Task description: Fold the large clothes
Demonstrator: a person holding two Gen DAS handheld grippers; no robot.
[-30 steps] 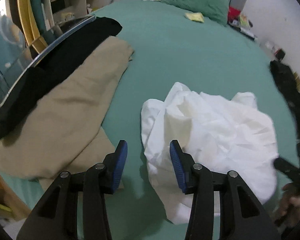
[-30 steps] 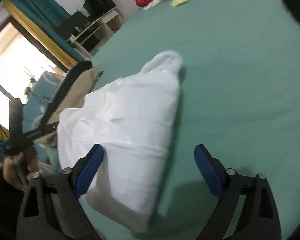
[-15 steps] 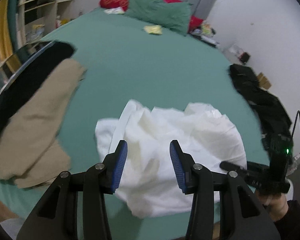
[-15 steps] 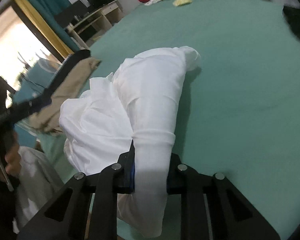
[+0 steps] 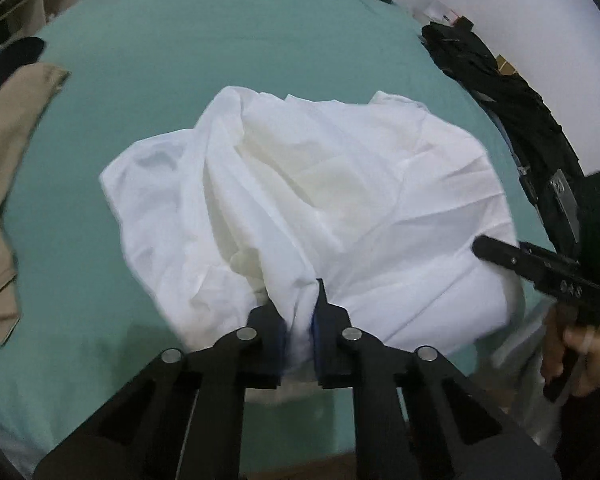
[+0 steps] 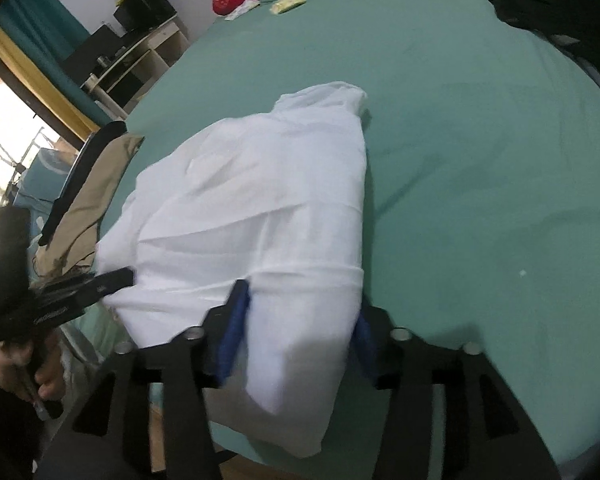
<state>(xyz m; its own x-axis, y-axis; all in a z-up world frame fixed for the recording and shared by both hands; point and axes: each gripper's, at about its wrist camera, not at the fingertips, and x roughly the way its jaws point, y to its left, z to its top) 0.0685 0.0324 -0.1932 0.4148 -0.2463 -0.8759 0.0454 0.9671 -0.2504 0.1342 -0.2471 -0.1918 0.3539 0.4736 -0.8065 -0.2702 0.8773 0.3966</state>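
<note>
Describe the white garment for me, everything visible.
The white garment is thin, wrinkled cloth, heaped loosely on the green bed sheet near its front edge. The left tool is shut on its bunched near edge; a thick fold sits inside the right tool, grip unclear.

- Left gripper: lower centre of the left wrist view, jaws pinched tight on white cloth.
- Right gripper: lower centre of the right wrist view, jaws parted, straddling a cloth fold.
- Right hand: lower right of the left wrist view, gripping a handle.
</note>
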